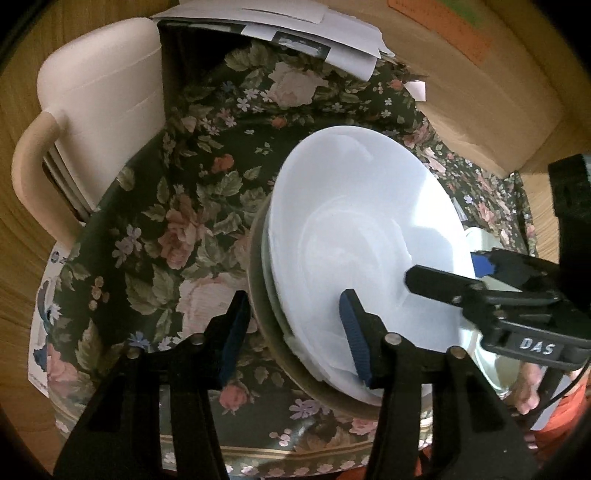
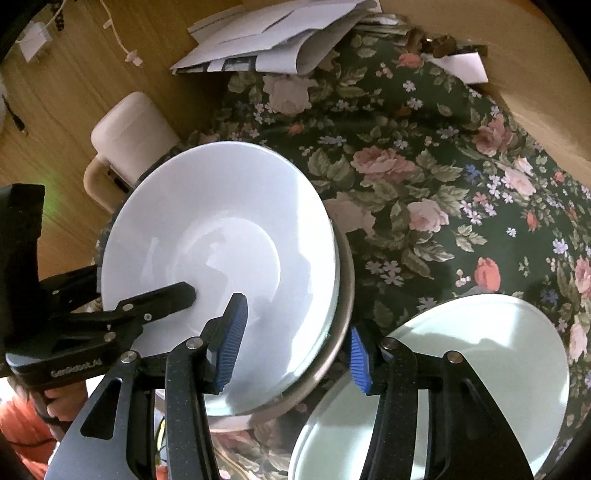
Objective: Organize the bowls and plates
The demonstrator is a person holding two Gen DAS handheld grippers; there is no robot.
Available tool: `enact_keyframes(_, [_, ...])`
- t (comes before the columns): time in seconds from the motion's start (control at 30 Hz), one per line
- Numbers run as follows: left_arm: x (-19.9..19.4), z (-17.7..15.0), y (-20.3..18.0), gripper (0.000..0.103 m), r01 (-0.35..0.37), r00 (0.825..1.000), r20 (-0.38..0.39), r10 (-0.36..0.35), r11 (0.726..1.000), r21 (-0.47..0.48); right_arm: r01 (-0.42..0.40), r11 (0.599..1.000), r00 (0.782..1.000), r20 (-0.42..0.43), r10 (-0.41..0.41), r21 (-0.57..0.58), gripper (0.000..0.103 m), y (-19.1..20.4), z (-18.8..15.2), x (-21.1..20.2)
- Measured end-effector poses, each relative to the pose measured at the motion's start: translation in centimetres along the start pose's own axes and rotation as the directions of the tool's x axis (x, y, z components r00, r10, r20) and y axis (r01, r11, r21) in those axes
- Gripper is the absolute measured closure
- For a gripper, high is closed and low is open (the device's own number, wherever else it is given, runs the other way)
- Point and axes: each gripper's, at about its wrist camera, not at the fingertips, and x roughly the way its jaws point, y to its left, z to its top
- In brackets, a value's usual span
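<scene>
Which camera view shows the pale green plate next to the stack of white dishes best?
The right wrist view shows it best: the pale green plate fills the lower right there, lying on the floral cloth. In the left wrist view only a thin part of it shows, behind the right gripper.

A stack of white plates [image 1: 354, 236] is seen resting on a floral tablecloth [image 1: 184, 229]. The near rim of the stack is straddled by the left gripper [image 1: 291, 336], one blue pad over the top plate, the other outside. The right gripper [image 1: 443, 273] is seen across the top plate's far side. A cream chair [image 1: 99, 122] and papers [image 1: 295, 29] are visible beyond.
</scene>
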Motion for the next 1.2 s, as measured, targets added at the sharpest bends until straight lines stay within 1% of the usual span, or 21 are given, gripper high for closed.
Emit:
enact_keyframes(0.1, [0.2,0.0,-0.2,0.06,0.027,1.0,-0.011,-0.027,1.0,-0.003,0.005,1.0,1.0,0.002,-0.005,0.005,0.057,0.0,0.0,0.1])
enact_keyframes(0.17, [0.1,0.0,-0.4,0.061,0.016,1.0,-0.004,-0.016,1.0,-0.002,0.017,1.0,1.0,0.007,-0.017,0.0,0.059,0.1,-0.1,0.1])
enact_keyframes(0.27, [0.1,-0.1,-0.4,0.061,0.013,1.0,0.001,-0.013,1.0,-0.012,0.013,1.0,1.0,0.011,-0.013,0.011,0.061,-0.1,0.0,0.3])
enact_keyframes(0.43, [0.0,0.0,-1.1,0.061,-0.025,1.0,0.004,0.025,1.0,-0.015,-0.004,0.999,1.0,0.015,0.004,0.046,0.061,-0.6,0.1,0.2])
enact_keyframes(0.53, [0.0,0.2,-1.1,0.06,-0.038,0.999,0.0,0.038,0.999,-0.027,0.017,1.0,1.0,0.024,-0.018,0.01,0.061,0.0,0.0,0.0])
enact_keyframes(0.63, [-0.1,0.5,-0.9,0.06,-0.035,0.999,-0.005,0.034,0.998,-0.054,0.011,1.0,0.999,0.033,-0.011,0.009,0.061,0.0,0.0,-0.4])
enact_keyframes(0.73, [-0.7,0.6,-1.4,0.06,-0.056,0.998,0.014,0.057,0.998,-0.041,0.001,1.0,0.999,0.043,-0.002,0.017,0.061,-0.2,0.1,-0.7])
enact_keyframes(0.83, [-1.2,0.7,-1.9,0.06,-0.071,0.997,0.034,0.072,0.997,-0.026,-0.004,1.0,0.998,0.07,0.002,0.03,0.062,-0.4,0.2,-1.7])
enact_keyframes(1.2, [-2.6,2.0,-4.0,0.06,-0.03,0.997,0.073,0.03,1.0,-0.002,0.023,0.998,0.988,0.148,-0.032,0.061,0.066,-1.4,-0.1,-6.0])
